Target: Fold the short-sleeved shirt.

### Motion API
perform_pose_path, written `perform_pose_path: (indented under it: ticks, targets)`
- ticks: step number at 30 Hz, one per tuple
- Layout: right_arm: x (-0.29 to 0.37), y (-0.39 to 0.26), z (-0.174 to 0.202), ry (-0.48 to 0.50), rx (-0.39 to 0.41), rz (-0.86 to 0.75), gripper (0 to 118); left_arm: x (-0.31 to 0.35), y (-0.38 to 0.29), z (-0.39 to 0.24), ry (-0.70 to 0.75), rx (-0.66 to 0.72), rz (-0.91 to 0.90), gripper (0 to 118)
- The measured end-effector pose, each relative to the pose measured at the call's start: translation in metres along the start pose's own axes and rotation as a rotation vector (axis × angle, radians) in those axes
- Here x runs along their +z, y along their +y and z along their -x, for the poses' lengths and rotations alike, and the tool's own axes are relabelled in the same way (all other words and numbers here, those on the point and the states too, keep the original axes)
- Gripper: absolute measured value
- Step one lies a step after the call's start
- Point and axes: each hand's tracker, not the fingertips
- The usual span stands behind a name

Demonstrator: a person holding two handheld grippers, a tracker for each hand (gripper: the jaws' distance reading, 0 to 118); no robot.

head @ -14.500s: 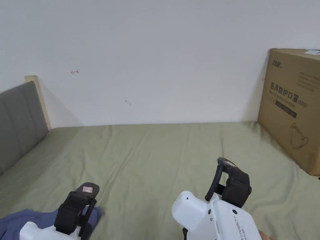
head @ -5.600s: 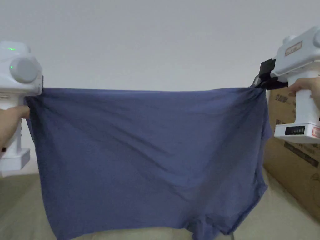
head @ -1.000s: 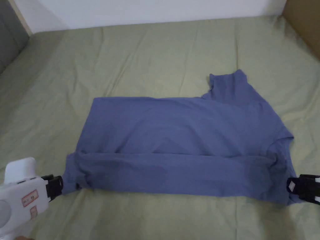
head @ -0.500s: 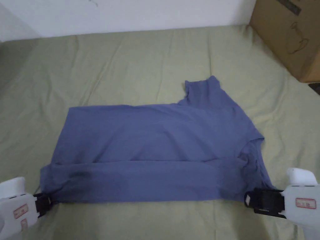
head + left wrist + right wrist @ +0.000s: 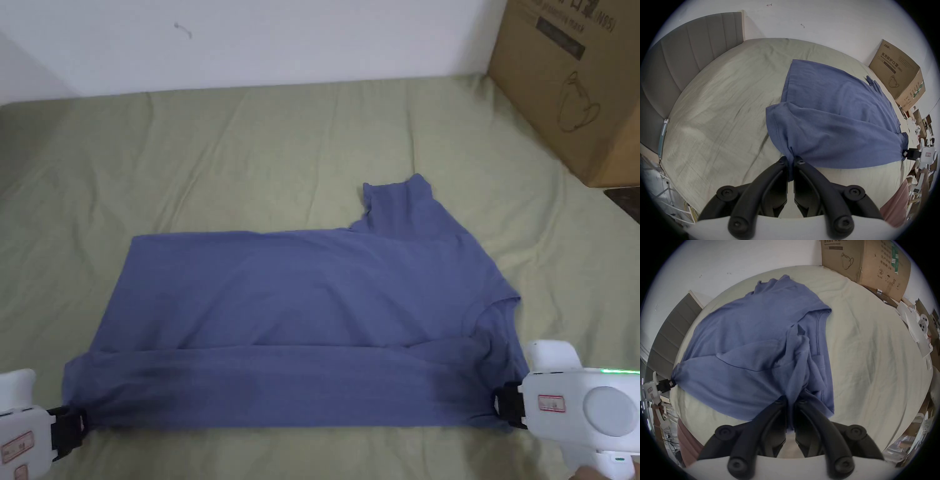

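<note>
Left tongs and right tongs both clamped on cloth, held low and wide apart

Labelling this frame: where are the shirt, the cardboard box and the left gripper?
shirt (image 5: 300,294): head view, middle of body.
cardboard box (image 5: 581,94): head view, front face.
left gripper (image 5: 790,162): left gripper view, between fingertips.

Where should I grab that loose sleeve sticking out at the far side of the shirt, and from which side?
Pinch the sleeve at its open cuff hem, coming from the far side: it lies flat, pointing away, and the shirt borders its near side.
</note>
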Motion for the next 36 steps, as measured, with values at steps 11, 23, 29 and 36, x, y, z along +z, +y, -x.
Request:
perform_pose_path:
  ticks: [11,23,29,36]
  targets:
    - [0.064,-0.041,-0.011,0.062,-0.068,-0.014,7,0.057,-0.028,0.001,-0.007,-0.067,-0.015,5]
    - [0.069,-0.089,-0.014,0.061,-0.21,0.031,93,0.073,-0.082,0.006,0.108,-0.119,0.046,86]
    - [0.094,-0.051,-0.004,0.111,-0.124,-0.092,79,0.088,-0.042,-0.003,-0.04,0.019,-0.075,43]
    - [0.075,-0.007,0.006,0.117,-0.127,-0.122,1,0.059,-0.003,-0.026,-0.022,0.007,-0.09,0]
